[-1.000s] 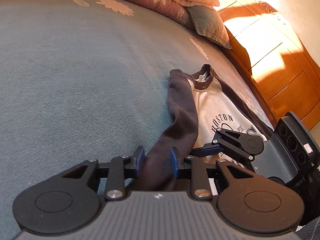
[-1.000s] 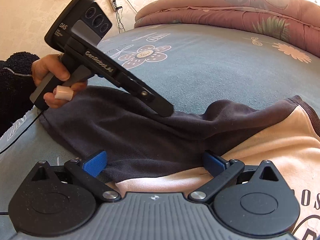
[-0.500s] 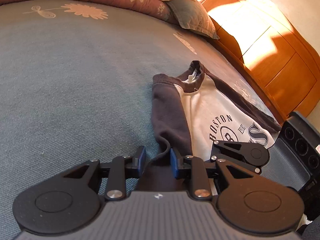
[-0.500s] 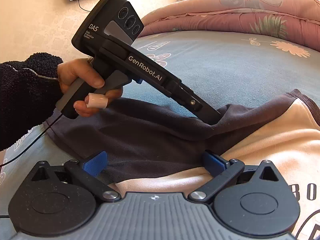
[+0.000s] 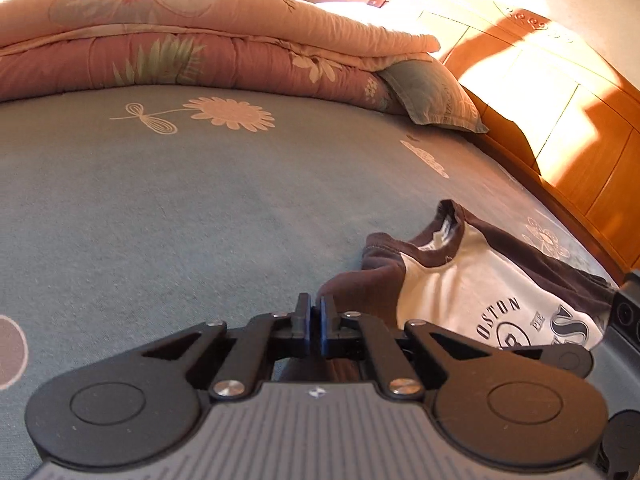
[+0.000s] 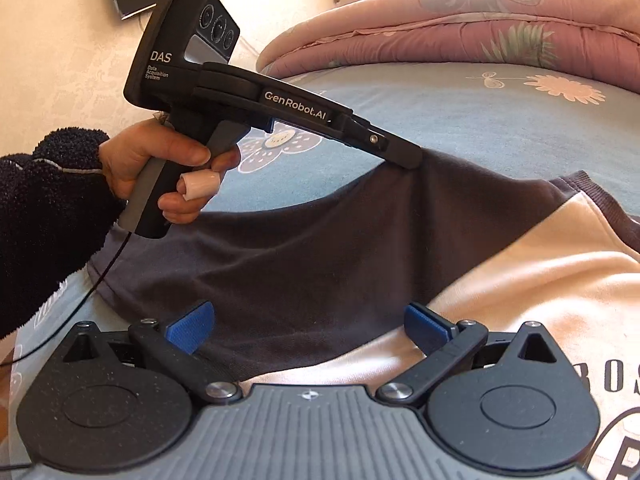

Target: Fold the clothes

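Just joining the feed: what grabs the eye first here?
The left gripper has just closed on the dark sleeve of the cream-fronted sweatshirt, tenting it off the blue bedspread. The right gripper waits open over the sweatshirt's near edge.

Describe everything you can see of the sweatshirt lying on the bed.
The sweatshirt is soft knit fabric with a cream body, dark brown raglan sleeves and ribbed collar, and a printed crest with partly visible lettering. It lies face up on the blue-grey bedspread. The left tool has just closed on one dark sleeve, lifting it into a tent; the open right tool hovers over it.
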